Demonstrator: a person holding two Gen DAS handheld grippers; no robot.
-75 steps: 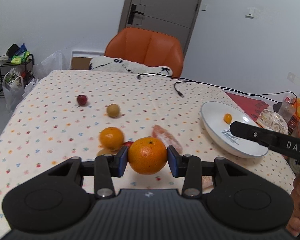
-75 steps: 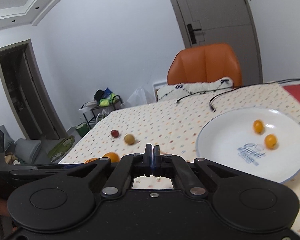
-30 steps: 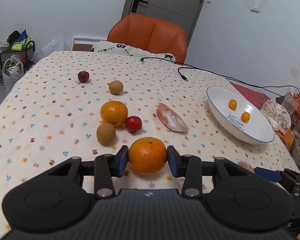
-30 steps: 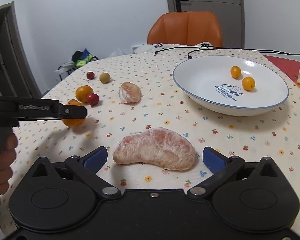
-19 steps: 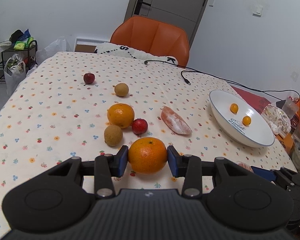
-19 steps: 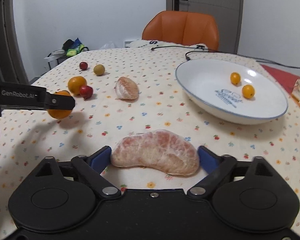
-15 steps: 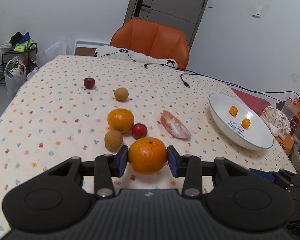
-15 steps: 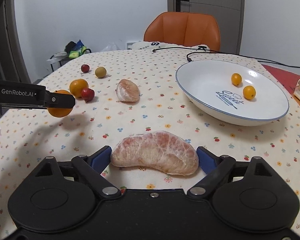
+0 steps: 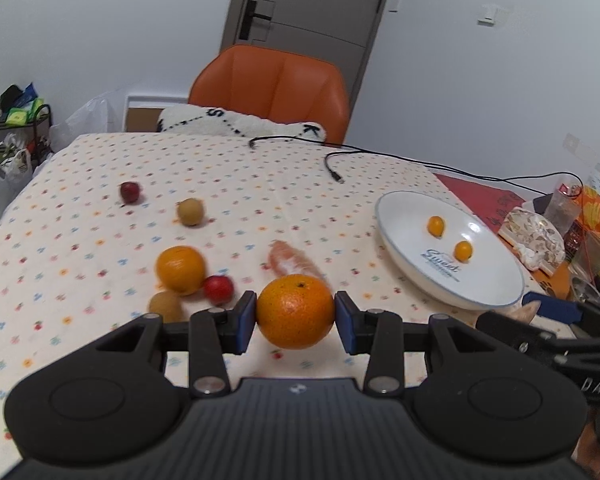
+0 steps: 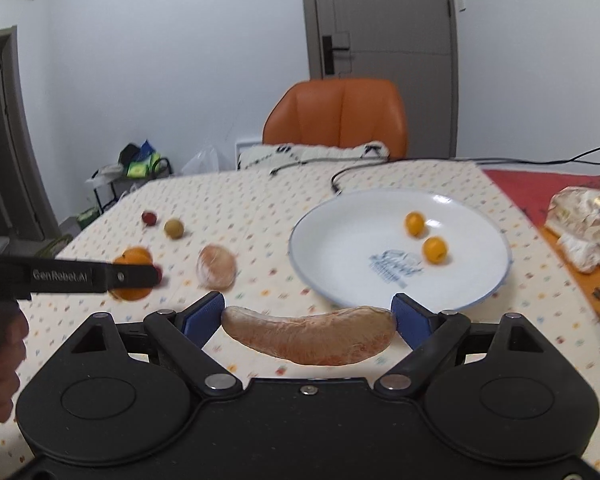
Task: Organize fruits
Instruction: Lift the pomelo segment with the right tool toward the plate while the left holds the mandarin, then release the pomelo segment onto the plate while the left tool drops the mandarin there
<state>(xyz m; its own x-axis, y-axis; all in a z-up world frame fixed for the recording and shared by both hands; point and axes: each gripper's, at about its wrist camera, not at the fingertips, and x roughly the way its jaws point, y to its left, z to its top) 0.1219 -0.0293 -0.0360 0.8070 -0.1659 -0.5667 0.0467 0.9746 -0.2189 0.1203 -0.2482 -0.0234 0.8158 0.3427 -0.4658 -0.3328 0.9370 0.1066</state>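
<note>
Left gripper (image 9: 295,312) clamped an orange (image 9: 295,311); right gripper (image 10: 308,320) gripped a pomelo segment (image 10: 309,334). Plate (image 10: 340,264) held two kumquats; its near rim was hidden.

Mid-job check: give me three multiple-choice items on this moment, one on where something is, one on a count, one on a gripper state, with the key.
1. Where does the second peeled pink pomelo segment lie?
A. in the plate
B. on the floral tablecloth, left of the plate
C. on the orange chair

2. How many small orange kumquats are in the white blue-rimmed plate?
A. none
B. two
C. four

3. What is the left gripper doing?
A. open and empty
B. shut on a red fruit
C. shut on the large orange

Key: 1 B, it sits on the cloth beside the plate's left rim. 2 B, two show near the plate's print. 3 C, both blue pads press the orange's sides.
</note>
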